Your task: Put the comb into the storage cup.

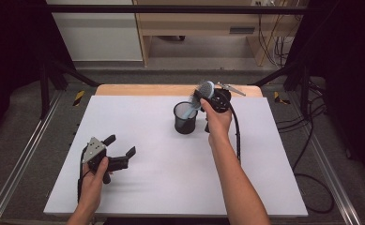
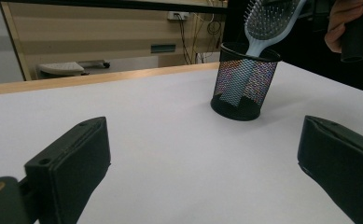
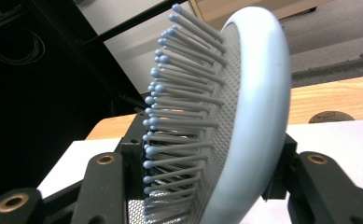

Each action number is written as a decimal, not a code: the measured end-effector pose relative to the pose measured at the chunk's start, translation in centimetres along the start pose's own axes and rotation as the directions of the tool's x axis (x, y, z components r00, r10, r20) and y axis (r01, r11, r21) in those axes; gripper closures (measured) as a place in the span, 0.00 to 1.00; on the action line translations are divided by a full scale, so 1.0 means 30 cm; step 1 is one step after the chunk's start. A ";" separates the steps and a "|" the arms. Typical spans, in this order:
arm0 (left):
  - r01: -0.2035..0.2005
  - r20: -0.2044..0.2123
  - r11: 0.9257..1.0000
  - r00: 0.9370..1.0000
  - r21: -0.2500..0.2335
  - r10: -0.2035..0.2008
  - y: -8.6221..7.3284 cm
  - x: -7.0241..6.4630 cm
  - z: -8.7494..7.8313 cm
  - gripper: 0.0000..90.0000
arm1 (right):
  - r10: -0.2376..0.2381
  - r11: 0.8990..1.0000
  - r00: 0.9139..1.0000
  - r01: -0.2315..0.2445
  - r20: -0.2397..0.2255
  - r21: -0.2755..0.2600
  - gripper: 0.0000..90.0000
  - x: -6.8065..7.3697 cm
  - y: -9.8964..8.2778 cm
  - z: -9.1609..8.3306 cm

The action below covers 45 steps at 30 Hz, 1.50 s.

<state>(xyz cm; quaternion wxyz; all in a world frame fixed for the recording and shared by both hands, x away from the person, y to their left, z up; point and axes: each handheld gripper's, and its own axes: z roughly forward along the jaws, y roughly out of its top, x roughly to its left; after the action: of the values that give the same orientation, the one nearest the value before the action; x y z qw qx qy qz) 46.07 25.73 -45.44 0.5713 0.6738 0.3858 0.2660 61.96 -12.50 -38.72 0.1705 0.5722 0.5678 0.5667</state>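
High view: gripped the light-blue hairbrush (image 1: pixel 189 111) by its head in the right gripper (image 1: pixel 204 93), just above the black mesh cup (image 1: pixel 186 121), handle end already inside the cup. Kept the left gripper (image 1: pixel 122 151) spread wide and empty, well apart from the cup on its near left.

Left gripper view: leaned steeply over the cup's rim. Likely to tip so light a cup if let go off-balance.

Right gripper view: pressed pads against bristles and back. Could snag bristles on withdrawal and drag the hairbrush back out of the cup.
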 end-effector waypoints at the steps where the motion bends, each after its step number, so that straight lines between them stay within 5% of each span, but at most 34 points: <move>1: 0.000 0.000 1.000 1.000 0.000 0.000 0.000 0.000 0.000 0.03 | 0.001 1.000 1.000 -0.001 0.002 0.000 0.53 -0.001 0.000 0.000; 17: -0.002 0.002 1.000 1.000 0.004 0.002 -0.001 -0.001 0.001 0.03 | 0.028 1.000 1.000 -0.028 -0.003 0.010 0.47 -0.008 0.003 -0.001; 28: 0.000 0.001 1.000 1.000 0.001 0.000 0.000 0.001 0.000 0.03 | 0.027 1.000 1.000 -0.027 -0.002 0.016 0.32 0.005 0.004 0.001; 37: 0.003 -0.011 1.000 1.000 -0.004 -0.003 0.002 0.005 -0.004 0.03 | -0.052 0.999 0.998 0.052 0.042 0.000 0.11 0.025 0.007 -0.001; 45: -0.010 -0.038 1.000 0.999 -0.014 0.009 0.011 0.019 -0.021 0.03 | -0.113 0.994 0.992 0.113 0.062 -0.004 0.07 0.040 0.007 -0.012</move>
<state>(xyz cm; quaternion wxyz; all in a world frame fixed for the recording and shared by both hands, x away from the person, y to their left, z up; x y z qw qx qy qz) 45.95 26.55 -45.02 0.5672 0.6665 0.3915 0.2842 61.41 -11.72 -37.89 0.2220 0.5557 0.5915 0.5404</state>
